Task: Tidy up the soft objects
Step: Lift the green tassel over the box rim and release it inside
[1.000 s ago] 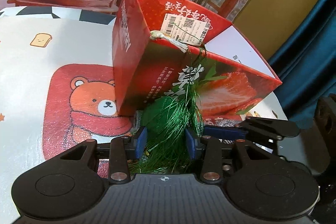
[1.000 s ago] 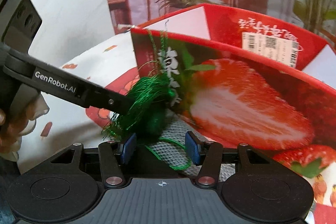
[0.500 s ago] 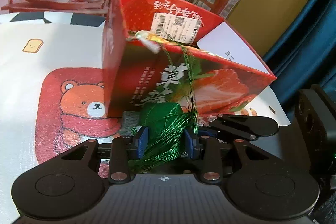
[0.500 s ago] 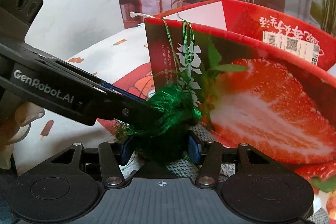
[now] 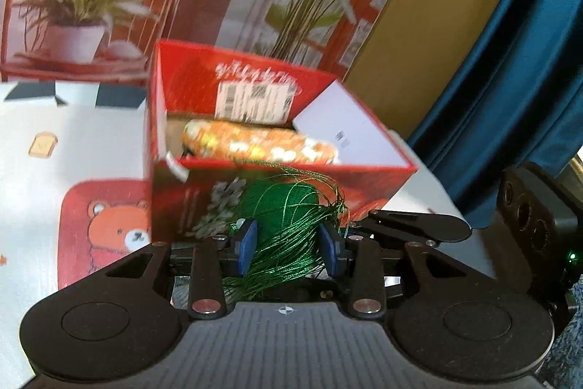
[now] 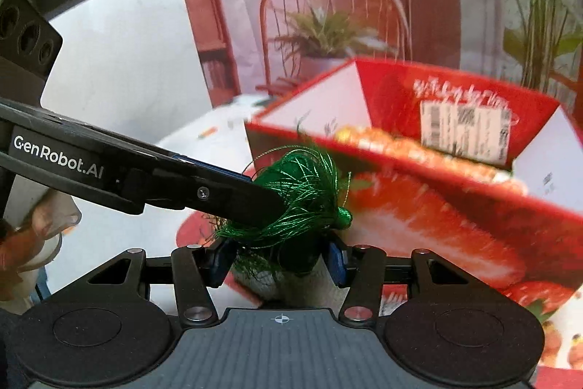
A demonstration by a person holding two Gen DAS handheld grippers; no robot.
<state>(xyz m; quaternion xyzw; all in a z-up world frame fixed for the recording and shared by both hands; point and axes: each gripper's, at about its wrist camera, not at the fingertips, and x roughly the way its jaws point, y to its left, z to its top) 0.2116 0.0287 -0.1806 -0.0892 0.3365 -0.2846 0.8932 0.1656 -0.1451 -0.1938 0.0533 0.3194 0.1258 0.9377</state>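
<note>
- Left wrist view: a white barcode label (image 5: 255,101) is seen on the inner far wall of the red strawberry box (image 5: 175,195); red script is printed above it, too blurred to be read.
- An orange patterned roll (image 5: 258,143) is seen lying inside the box, against the far wall.
- The left gripper (image 5: 287,245) is pointed downward at the box's near wall, from just in front of it.
- A green thread ball (image 5: 280,206) is clamped between the left gripper's blue pads (image 5: 248,241), with loose strands hanging below them; it is held just in front of the box's near wall, below the rim.
- The right gripper's black fingers are seen coming in from the right of the box, level with the ball.
- A bear picture (image 5: 116,228) is printed on the table cover (image 5: 73,141), left of the box.
- Right wrist view: "GenRobot.AI" is read in white on the left gripper's black finger, which reaches in from the left toward the box.
- The same barcode label is seen on the box's far wall; the writing is unreadable.
- A large strawberry is printed on the near wall.
- The right gripper (image 6: 278,261) is pointed downward at the box's near wall.
- The thread ball is seen between the right gripper's blue pads (image 6: 337,261), at the box's near left corner; whether those pads press on it cannot be told, as strands and the other finger cover the contact.
- A hand (image 6: 22,243) is glimpsed at the left edge, far from the box.
</note>
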